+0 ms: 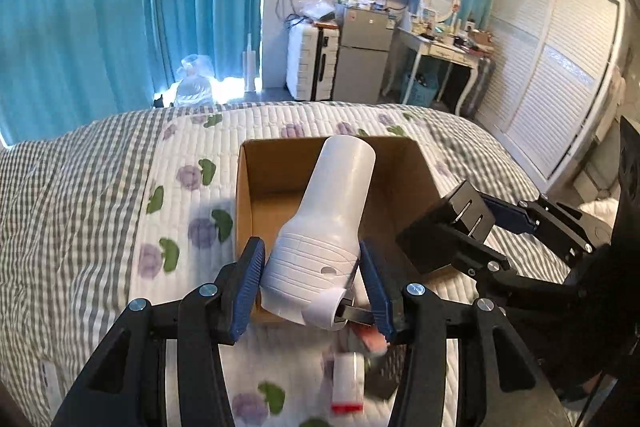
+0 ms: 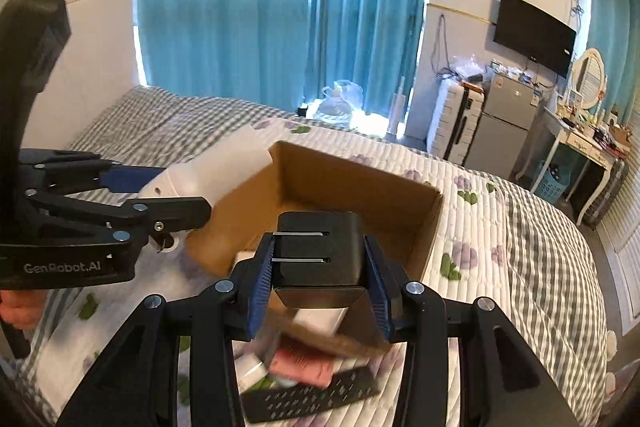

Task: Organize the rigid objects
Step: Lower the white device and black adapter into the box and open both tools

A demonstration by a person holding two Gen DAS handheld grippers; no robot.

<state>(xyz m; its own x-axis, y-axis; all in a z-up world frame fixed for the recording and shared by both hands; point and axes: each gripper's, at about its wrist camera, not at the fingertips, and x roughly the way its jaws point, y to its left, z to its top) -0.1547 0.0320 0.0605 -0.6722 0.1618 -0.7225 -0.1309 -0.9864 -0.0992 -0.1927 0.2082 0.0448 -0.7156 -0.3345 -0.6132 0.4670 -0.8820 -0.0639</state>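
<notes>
- We are at the loading step: both grippers carry an object above the open cardboard box (image 1: 404, 163) that sits on the quilted bedspread (image 1: 120, 187).
- Our left gripper (image 1: 312, 279) has its blue-padded jaws closed on the ribbed body of a white hair dryer (image 1: 324, 223), whose barrel points away from us over the box's interior while its folded handle hangs at the near end, over the near wall.
- Our right gripper (image 2: 318, 273) has its jaws closed on a black power adapter (image 2: 320, 247), two flat prongs facing up; in the right wrist view it hangs over the near part of the box.
- In the left wrist view the adapter (image 1: 452, 227) sits just beside the box's right wall, near the dryer but apart from it.
- The box floor that we can see looks bare; part of it is hidden by what we hold.
- Left on the bedspread near the box are a white item with a red band (image 1: 348, 383), a pink item (image 2: 304, 363) and a flat black patterned piece (image 2: 308, 399); all are blurred and we cannot name them more exactly.
- Next, we judge, each piece should be lowered inside the walls and only then released.
- The dryer is long, so we would lay it along one wall and set the adapter beside it.
- Dropping from this height risks the dryer tipping over the rim.
</notes>
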